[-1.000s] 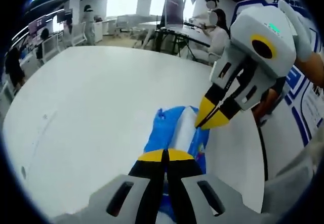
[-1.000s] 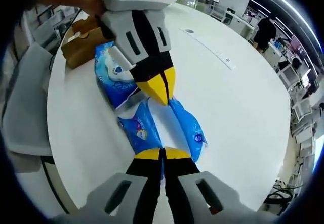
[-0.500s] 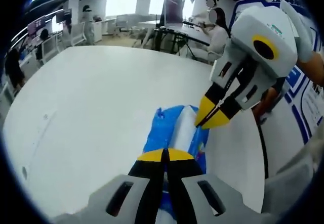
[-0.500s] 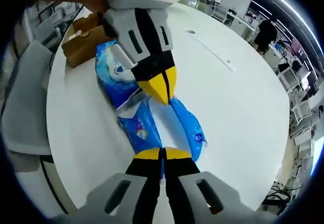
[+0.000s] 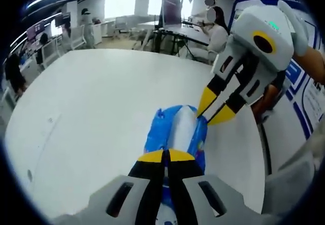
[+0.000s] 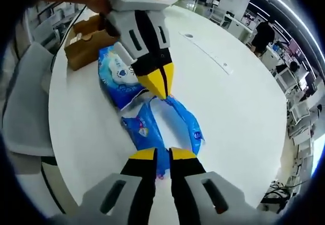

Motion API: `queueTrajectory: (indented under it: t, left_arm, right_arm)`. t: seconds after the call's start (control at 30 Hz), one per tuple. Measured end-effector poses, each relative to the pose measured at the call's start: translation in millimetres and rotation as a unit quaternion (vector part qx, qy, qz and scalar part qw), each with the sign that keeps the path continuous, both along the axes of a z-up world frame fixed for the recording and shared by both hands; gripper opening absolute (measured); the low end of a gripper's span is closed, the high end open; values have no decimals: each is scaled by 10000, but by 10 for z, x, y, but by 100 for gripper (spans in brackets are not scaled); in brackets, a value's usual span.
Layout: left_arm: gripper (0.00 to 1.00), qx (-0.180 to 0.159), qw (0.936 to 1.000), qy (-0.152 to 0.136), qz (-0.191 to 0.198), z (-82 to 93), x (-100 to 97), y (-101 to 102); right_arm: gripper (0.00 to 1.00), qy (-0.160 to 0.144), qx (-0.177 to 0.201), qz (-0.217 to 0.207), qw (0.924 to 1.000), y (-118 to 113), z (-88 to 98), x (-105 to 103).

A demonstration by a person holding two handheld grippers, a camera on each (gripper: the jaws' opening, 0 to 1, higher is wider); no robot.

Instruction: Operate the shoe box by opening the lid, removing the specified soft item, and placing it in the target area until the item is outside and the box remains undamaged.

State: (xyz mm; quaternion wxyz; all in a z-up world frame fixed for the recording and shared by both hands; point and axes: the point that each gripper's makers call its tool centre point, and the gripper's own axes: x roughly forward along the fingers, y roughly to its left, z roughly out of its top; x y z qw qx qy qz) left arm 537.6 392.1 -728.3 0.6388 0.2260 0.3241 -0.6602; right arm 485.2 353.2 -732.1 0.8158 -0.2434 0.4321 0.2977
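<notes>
A: On the white desk (image 6: pixel 244 108), the blue pack (image 6: pixel 147 131) lies flat, outside the brown box (image 6: pixel 84 47) near the desk edge.

B: Yep. Left tongs (image 5: pixel 166 156) look pinched closed over the pack. Right tongs (image 6: pixel 162 154) are slightly parted, pack end between the tips, not clamped.

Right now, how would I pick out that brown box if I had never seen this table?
Start at the big white round table and go to its edge by the grey chair. There, past the blue soft packs, sits the brown cardboard box. It is the one brown, stiff-sided thing among glossy blue wrappers.
</notes>
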Motion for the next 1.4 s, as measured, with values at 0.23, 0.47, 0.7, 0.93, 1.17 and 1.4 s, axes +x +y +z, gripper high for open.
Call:
queueTrajectory:
  t: [0.23, 0.47, 0.7, 0.93, 1.17, 1.4]
  left_arm:
    - [0, -32, 9999, -91, 47, 109, 16, 98]
    - [3, -134, 9997, -121, 167, 255, -8, 252]
    - [7, -260, 9989, -117, 379, 384, -53, 472]
    - [12, -360, 9977, -144, 555, 506, -137, 704]
    - [18, -433, 9962, -255, 707, 651, -184, 931]
    - [25, -446, 9950, -317, 839, 754, -224, 1168]
  right_arm:
    - [10, -52, 12, -68, 10000, 31, 92, -48]
    - [13, -147, 27, -145, 9998, 70, 209, -87]
    - [17, -261, -2, -186, 9995, 138, 348, -133]
    - [20, -328, 1, -247, 9992, 220, 472, -200]
    - [24, -420, -4, -283, 9987, 311, 613, -253]
    - [28, -484, 37, -312, 9983, 421, 721, -296]
